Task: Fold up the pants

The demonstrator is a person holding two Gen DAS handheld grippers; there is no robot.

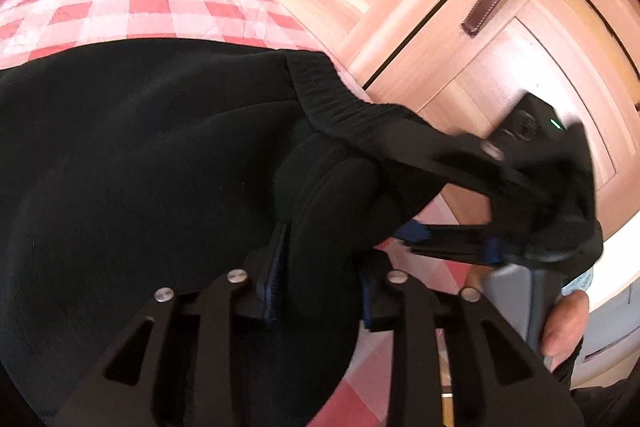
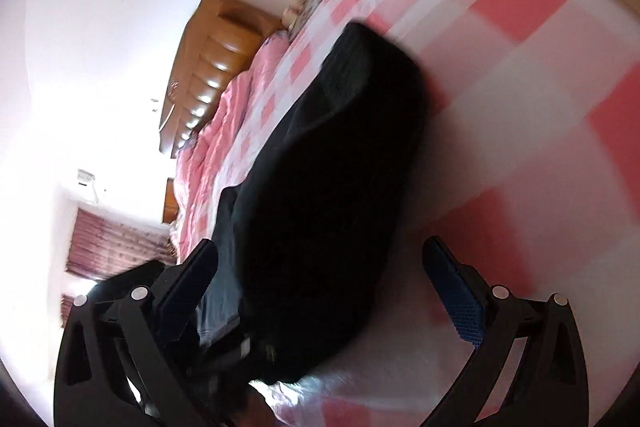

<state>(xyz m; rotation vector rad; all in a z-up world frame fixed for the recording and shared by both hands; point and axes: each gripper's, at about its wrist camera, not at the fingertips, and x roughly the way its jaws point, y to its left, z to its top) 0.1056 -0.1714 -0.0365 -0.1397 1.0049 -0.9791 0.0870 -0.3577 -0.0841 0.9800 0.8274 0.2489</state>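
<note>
Black pants (image 1: 152, 155) spread on pink checked bedspread (image 1: 132, 13), ribbed elastic waistband (image 1: 332, 99) bunched up ahead of the jaws. Left gripper (image 1: 324, 291) jaws clamped on a thick fold of the fabric. Right gripper (image 2: 320, 291) jaws wide apart, pants mound lying between and ahead of them, not pinched. Wooden wardrobe (image 1: 460, 7) beyond waistband.

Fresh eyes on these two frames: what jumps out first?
The black pants dominate both views, spread over the pink checked bedspread. The left hand-held gripper is shut on a fold of them near the waistband. The right hand-held gripper is open, with the fabric between its blue-padded fingers. Wooden wardrobe doors stand beside the bed.
</note>
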